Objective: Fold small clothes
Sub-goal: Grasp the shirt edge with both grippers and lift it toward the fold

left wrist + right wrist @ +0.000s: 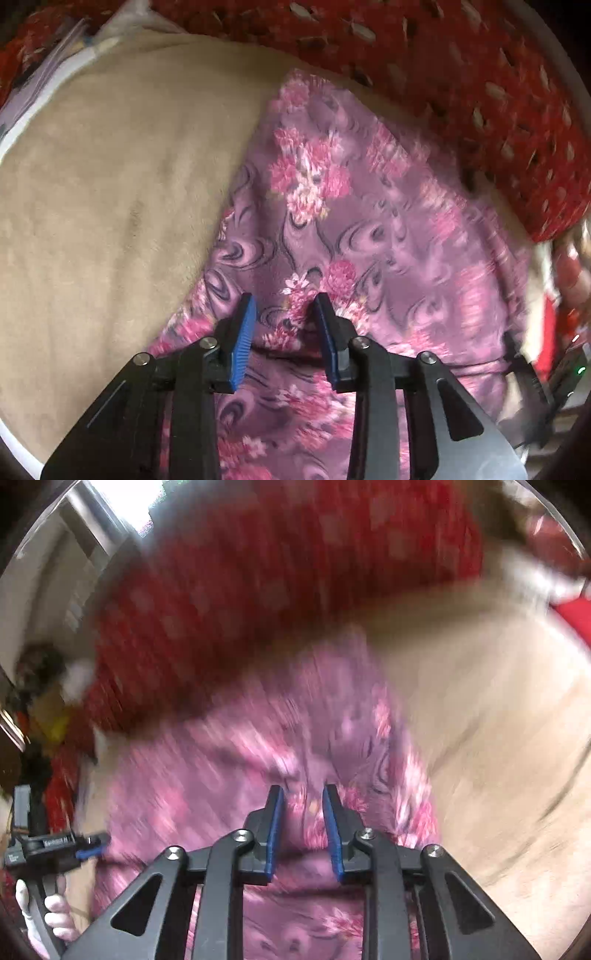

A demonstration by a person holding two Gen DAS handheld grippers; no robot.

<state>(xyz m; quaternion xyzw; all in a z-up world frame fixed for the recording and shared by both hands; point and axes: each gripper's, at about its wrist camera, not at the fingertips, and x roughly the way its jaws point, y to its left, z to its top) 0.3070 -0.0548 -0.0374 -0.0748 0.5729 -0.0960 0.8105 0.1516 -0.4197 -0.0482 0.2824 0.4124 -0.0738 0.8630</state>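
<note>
Both my grippers tilt steeply down over the floral garment (362, 221): left gripper (284, 306) part open, right gripper (303, 794) narrower, fabric between, grip unclear.

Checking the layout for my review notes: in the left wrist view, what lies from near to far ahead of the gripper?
left gripper → purple floral garment → beige blanket → red patterned cover.

Looks like a home: soft beige blanket (110, 192) spread out, red patterned bedding (461, 74) bunched behind, household clutter (48, 716) alongside.
</note>
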